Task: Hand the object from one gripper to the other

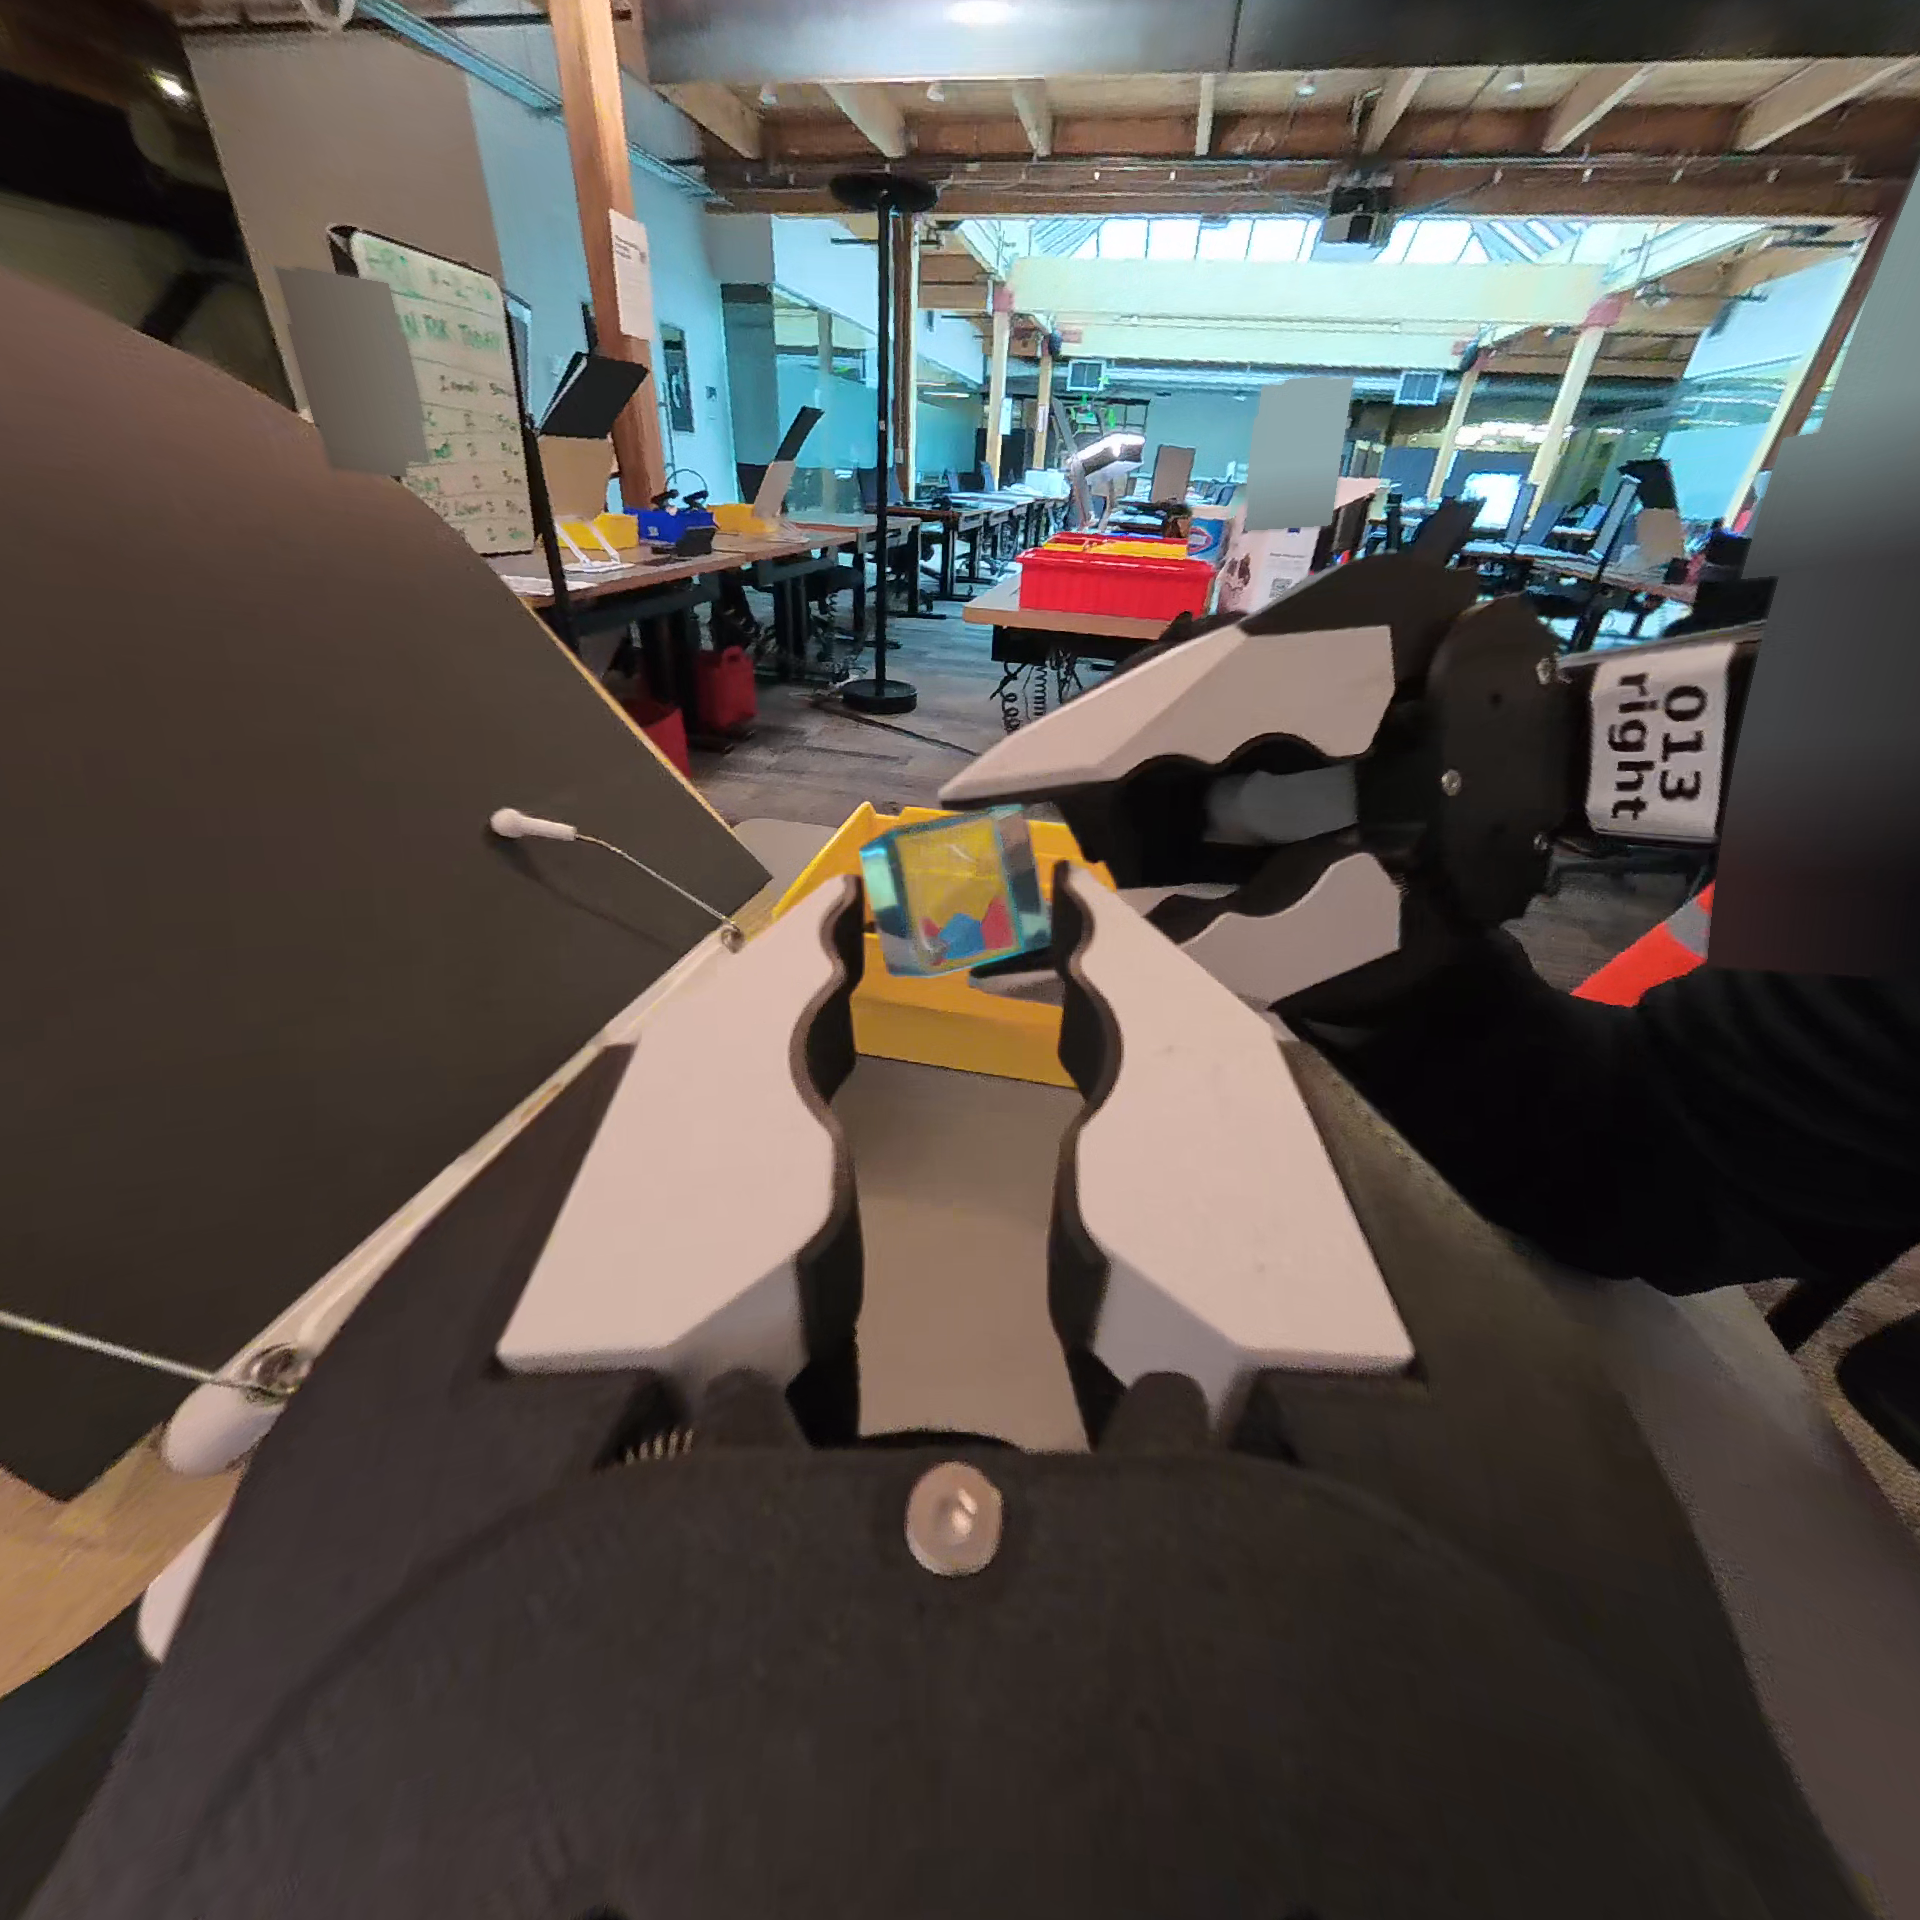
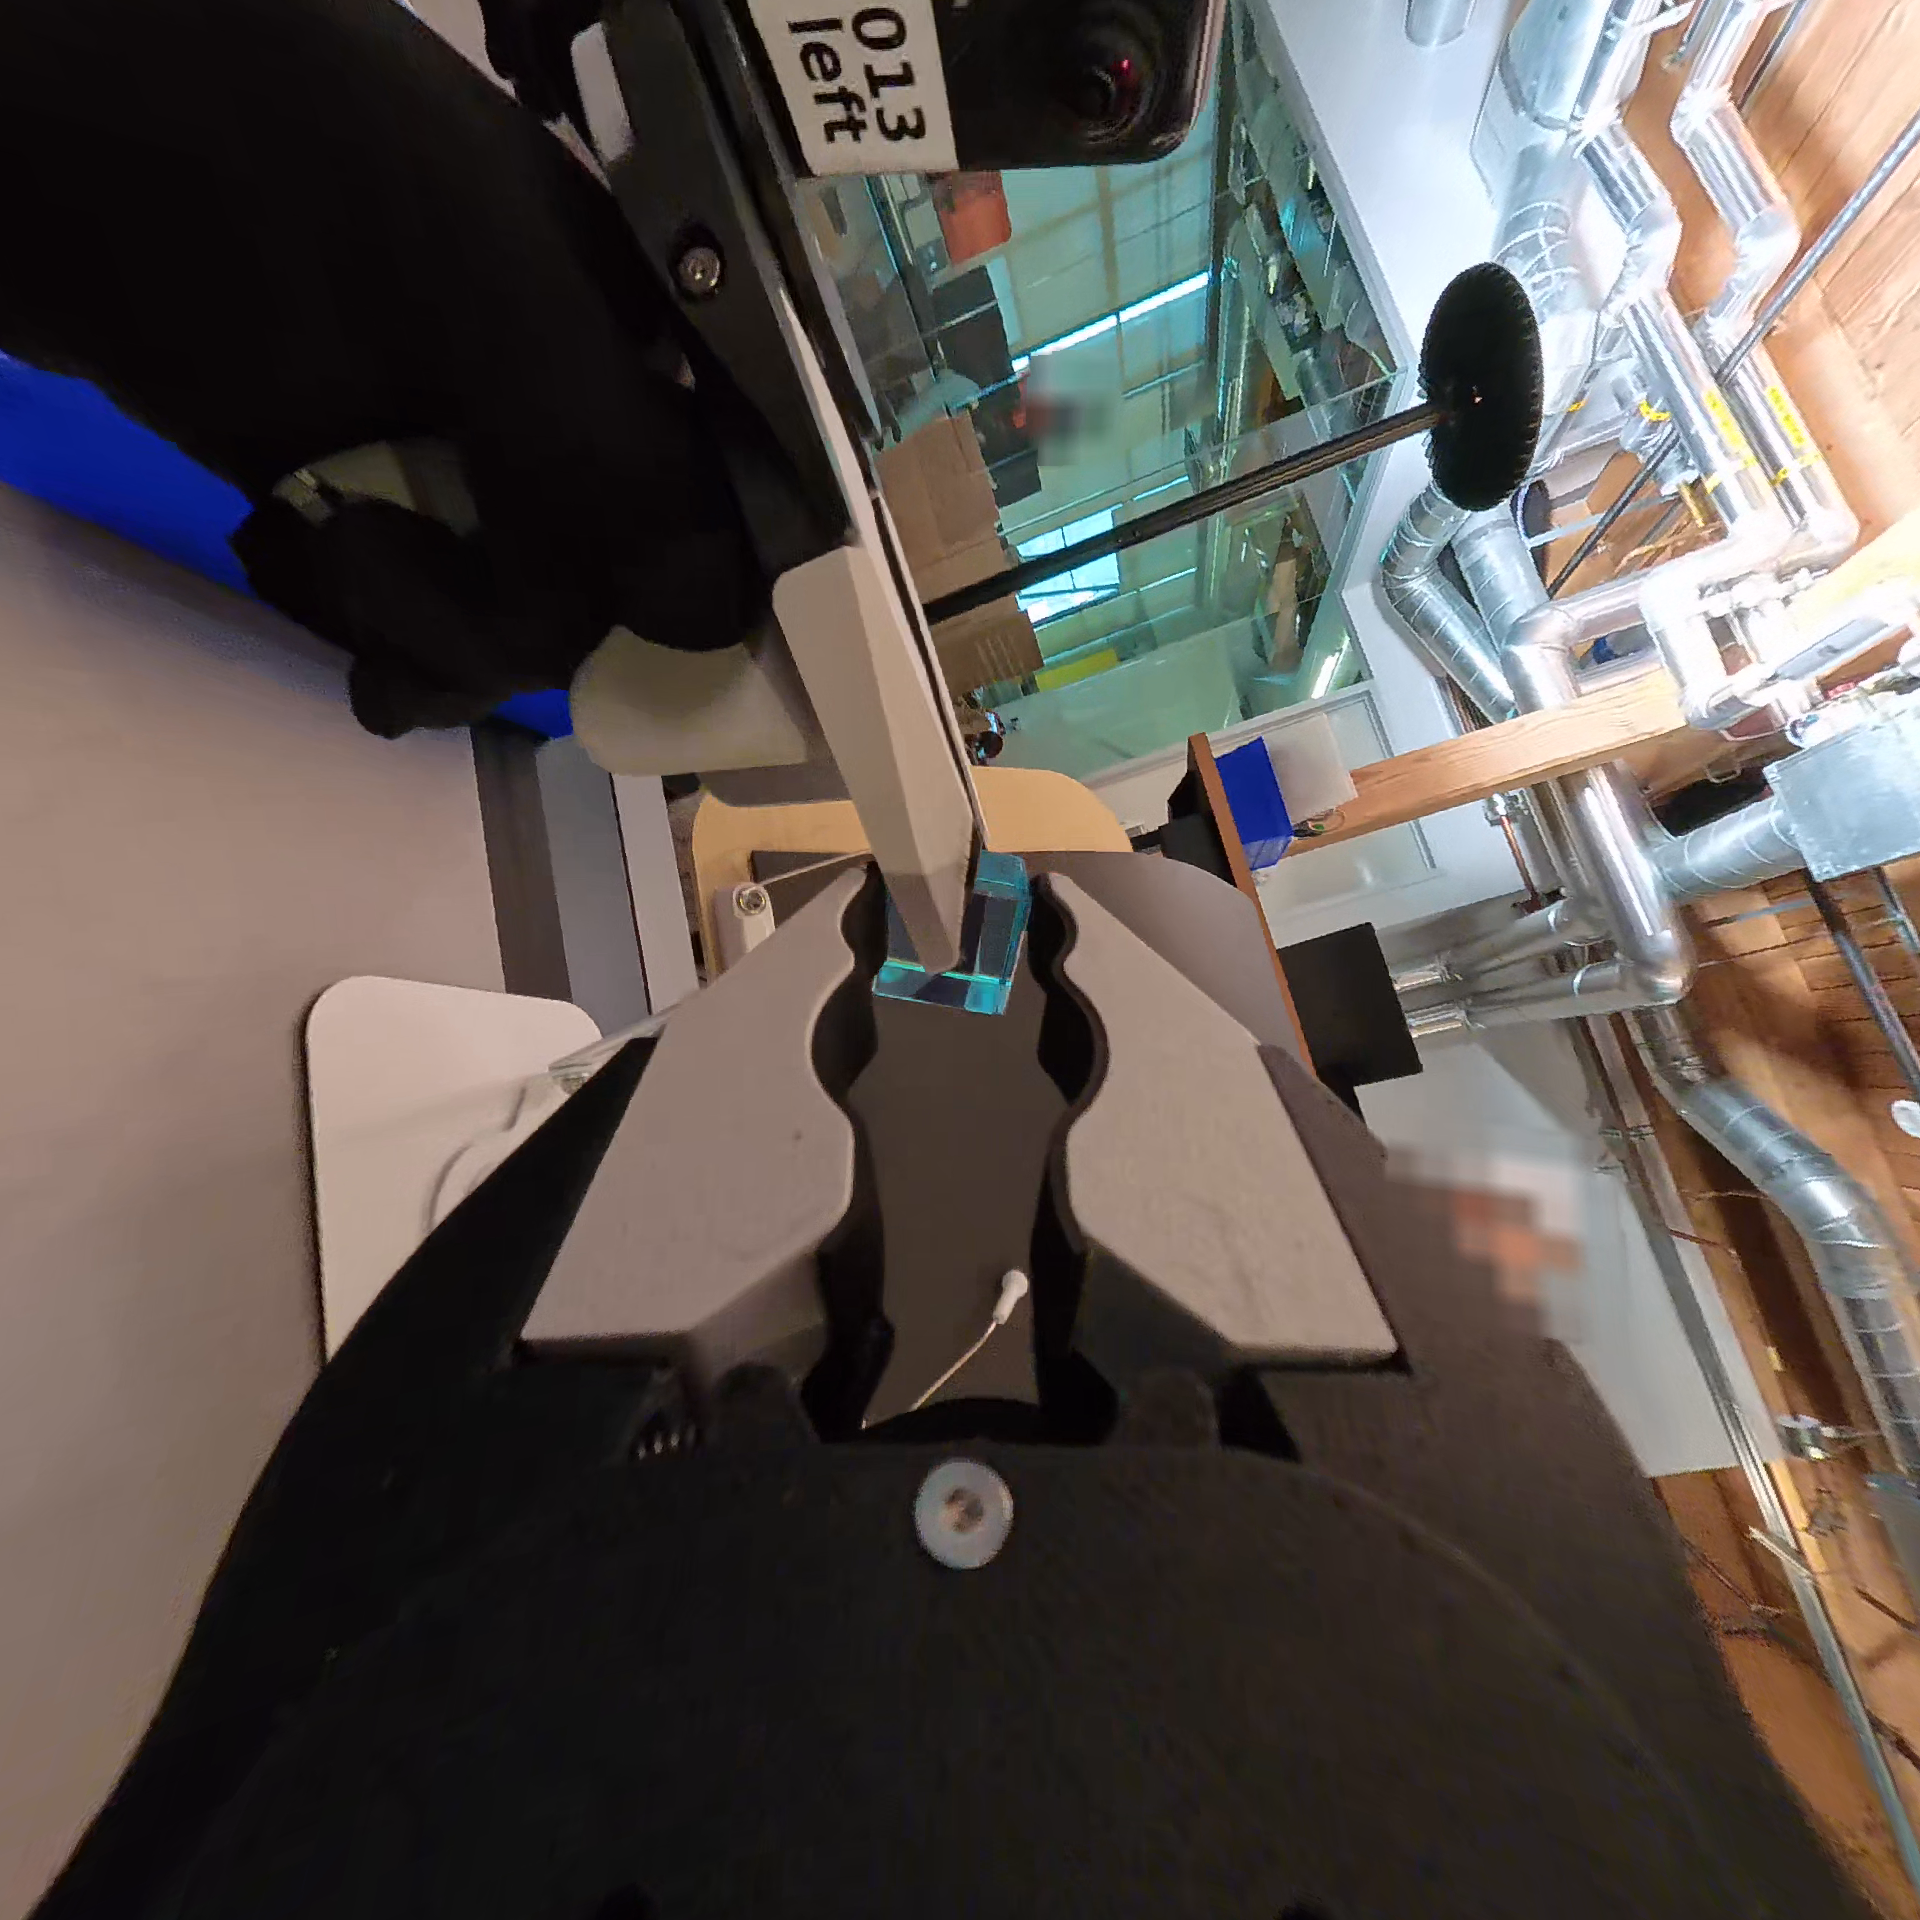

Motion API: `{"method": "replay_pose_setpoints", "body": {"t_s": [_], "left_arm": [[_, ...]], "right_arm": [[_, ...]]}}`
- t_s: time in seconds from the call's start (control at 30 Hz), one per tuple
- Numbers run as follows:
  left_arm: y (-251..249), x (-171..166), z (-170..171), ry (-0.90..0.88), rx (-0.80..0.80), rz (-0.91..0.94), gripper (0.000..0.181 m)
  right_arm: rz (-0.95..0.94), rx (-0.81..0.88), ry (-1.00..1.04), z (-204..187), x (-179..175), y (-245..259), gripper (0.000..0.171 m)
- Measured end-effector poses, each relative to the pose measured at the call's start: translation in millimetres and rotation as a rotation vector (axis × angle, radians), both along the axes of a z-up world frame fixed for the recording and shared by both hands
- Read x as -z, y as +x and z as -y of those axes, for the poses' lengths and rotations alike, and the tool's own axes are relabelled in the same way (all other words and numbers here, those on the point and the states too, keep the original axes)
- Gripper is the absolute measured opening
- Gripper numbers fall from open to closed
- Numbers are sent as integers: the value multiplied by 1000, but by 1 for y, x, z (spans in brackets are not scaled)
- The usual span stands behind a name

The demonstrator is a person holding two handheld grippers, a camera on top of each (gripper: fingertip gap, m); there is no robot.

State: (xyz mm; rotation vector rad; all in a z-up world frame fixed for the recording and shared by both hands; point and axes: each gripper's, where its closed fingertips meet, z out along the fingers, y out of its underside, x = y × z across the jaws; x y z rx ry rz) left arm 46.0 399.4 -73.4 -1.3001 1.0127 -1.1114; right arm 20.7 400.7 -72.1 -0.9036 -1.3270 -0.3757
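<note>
A clear cube with cyan edges [image 1: 951, 894] hangs in the air between both grippers. My left gripper [image 1: 961, 904] has its two fingertips against the cube's left and right sides. My right gripper [image 1: 971, 888] comes in from the right, with one finger on the cube's top and one under it. In the right wrist view the cube [image 2: 987, 935] sits between my right gripper's [image 2: 951, 914] fingertips. One left gripper finger [image 2: 904, 727] lies across the cube's front and the other is hidden. Both look shut on the cube.
A yellow bin [image 1: 956, 1029] stands on the grey table [image 1: 935, 1195] just below the cube. A dark board [image 1: 260, 831] rises on the left. A black-gloved hand [image 1: 1558, 1091] holds the right gripper. Desks and a red bin [image 1: 1112, 582] are far behind.
</note>
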Motion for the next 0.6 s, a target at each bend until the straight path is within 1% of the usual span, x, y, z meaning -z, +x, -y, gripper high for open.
{"method": "replay_pose_setpoints", "body": {"t_s": [0.1, 0.2, 0.23, 0.3, 0.43, 0.53, 0.6], "left_arm": [[0, 2, -2, -18, -11, -8, 31], [0, 4, -5, -1, -39, -25, 30], [0, 3, -5, 0, -40, -23, 30], [-2, 1, -5, 1, -38, -4, 30], [-9, -9, -1, -10, 22, 82, 29], [-12, -16, 10, 5, 113, 151, 29], [-13, -20, 18, 28, 173, 192, 28]], "right_arm": [[18, 19, 14, -3, 2, 1, 25], [28, 34, 27, -5, 3, 0, 25], [21, 28, 27, -5, 2, 0, 25], [-14, -19, -10, -1, 1, -3, 31], [-179, -176, -177, 12, -11, -1, 39], [-332, -282, -370, 15, -21, 5, 38], [-428, -381, -506, 20, -26, 7, 40]]}}
